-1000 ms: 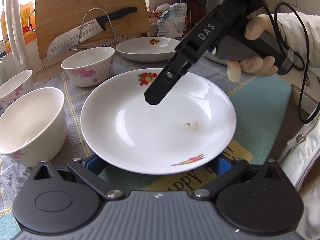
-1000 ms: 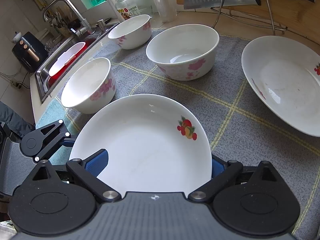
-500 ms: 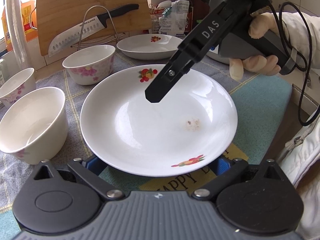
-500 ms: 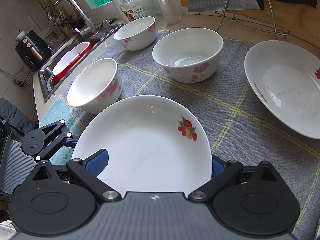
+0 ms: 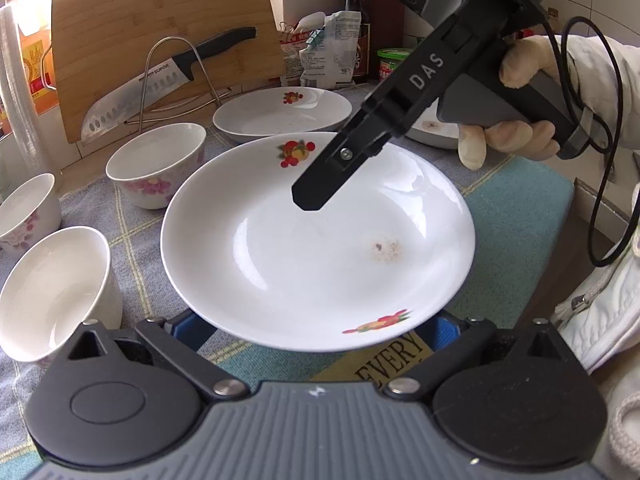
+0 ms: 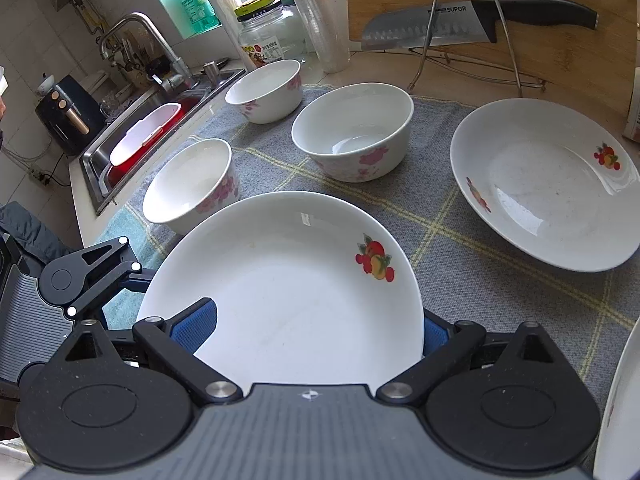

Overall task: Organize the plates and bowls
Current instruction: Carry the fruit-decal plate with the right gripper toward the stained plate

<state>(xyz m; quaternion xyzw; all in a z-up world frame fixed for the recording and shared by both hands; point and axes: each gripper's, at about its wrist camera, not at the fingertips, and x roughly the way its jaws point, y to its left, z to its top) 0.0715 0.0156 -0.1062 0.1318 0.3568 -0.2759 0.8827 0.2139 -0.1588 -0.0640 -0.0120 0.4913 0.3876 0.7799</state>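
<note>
Right hand-held gripper (image 6: 310,326) has the near edge of a fruit-printed plate (image 6: 288,292) between its wide-spread blue pads, one pad (image 6: 196,326) over the rim on the left, the other at the plate's right edge; whether they actually pinch the rim I cannot tell. Left hand-held gripper (image 5: 310,326) meets the same plate from the opposite side, the rim sitting over the gap between its spread fingers, and again the pictures do not settle whether it grips or only cradles.

The plate appears raised off the grey checked cloth (image 6: 460,216) and carried between the two. The likely step is stacking it on the second plate (image 6: 544,184), which lies on the cloth beyond and to the right of the carried plate in the right wrist view. To do this well, keep the plate level, keep both grippers moving together so the rim does not slip out, and lower it centred on the second plate before letting go.

Three floral bowls stand left of and beyond the carried plate: the nearest bowl (image 6: 190,184) just beside its left rim, a larger bowl (image 6: 354,134) beyond it, a third bowl (image 6: 266,88) farther back toward the sink (image 6: 100,168). Steer clear of the nearest bowl.
</note>
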